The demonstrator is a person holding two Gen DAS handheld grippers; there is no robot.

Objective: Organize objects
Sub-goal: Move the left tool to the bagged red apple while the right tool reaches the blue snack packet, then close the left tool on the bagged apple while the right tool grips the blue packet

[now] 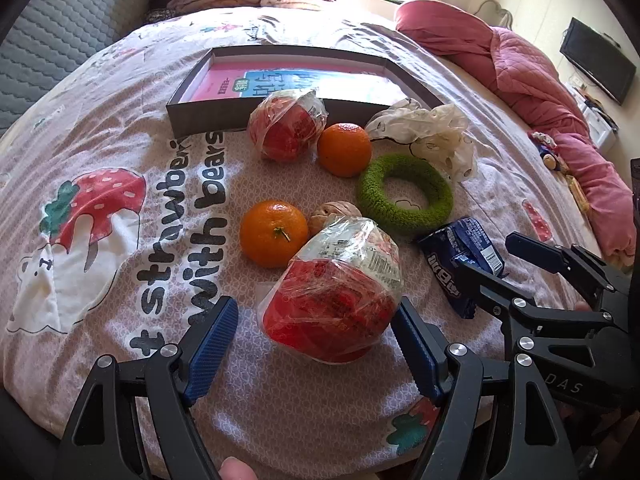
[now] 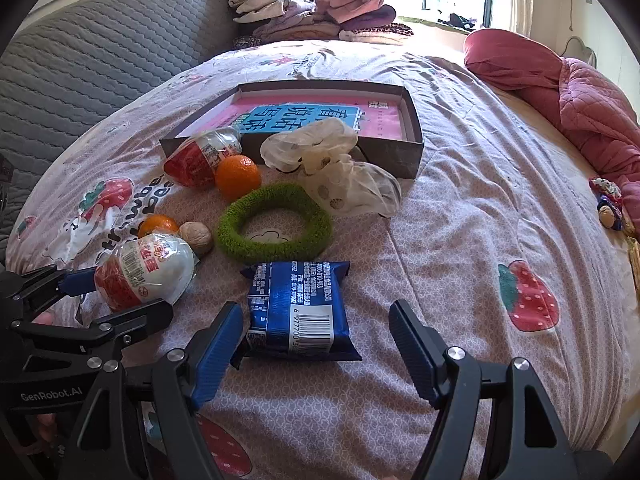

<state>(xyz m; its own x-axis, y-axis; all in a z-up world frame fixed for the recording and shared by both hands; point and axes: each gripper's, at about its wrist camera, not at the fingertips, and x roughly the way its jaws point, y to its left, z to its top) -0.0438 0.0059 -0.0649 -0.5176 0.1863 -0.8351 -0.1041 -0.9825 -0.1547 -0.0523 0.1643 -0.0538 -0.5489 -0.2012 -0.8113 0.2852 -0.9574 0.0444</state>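
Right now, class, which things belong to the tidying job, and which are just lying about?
Job: wrapped eggs, oranges, walnut, green ring, blue packet, plastic bag, box.

Lying about: folded clothes, pink quilt, TV.

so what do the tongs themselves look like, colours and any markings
Both are alike. The left tongs and right tongs have matte black angular link arms joined by round silver pivot bolts, with ribbed blue pads on the inner finger faces. White lettering shows on the bodies: "GenRobot.AI" on the left one, "DAS" on the right. No cables or sleeves are visible.
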